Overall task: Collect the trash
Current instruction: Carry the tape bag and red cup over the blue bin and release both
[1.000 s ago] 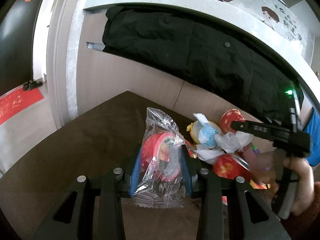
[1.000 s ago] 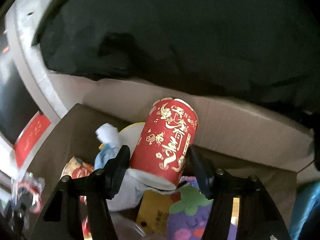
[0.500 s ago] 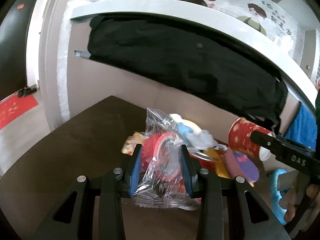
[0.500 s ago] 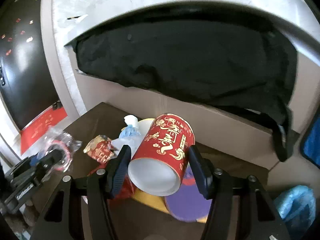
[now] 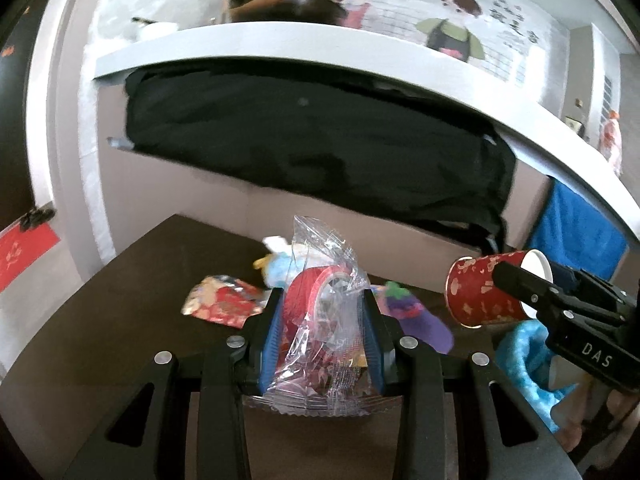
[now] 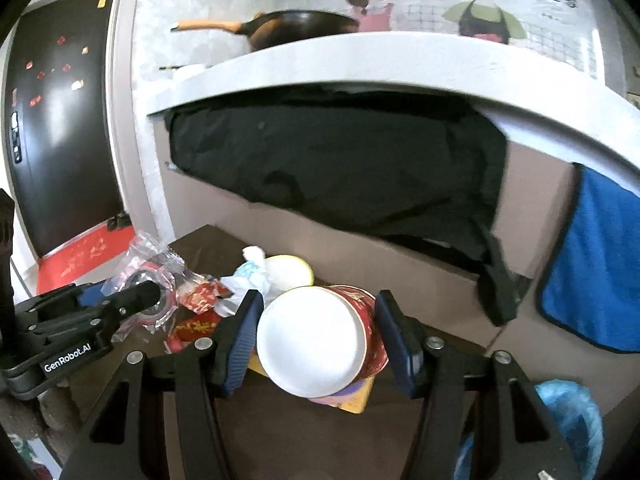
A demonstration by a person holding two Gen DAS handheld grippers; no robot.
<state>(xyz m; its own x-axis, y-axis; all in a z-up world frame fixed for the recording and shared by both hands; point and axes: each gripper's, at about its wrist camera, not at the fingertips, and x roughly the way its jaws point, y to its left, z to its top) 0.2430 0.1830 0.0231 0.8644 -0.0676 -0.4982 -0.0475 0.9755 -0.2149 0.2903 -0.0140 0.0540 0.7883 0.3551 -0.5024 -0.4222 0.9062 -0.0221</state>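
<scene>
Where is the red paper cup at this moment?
The red paper cup is between the right gripper's fingers, above the brown table; the left wrist view shows it at the right.

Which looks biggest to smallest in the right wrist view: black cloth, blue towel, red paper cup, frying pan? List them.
1. black cloth
2. blue towel
3. red paper cup, though it sits right at the camera in the right gripper, so this rank is unsure
4. frying pan

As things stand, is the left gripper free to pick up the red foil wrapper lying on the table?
Probably not: the left gripper is shut on a clear plastic packet; the red foil wrapper lies uncovered below-left.
</scene>
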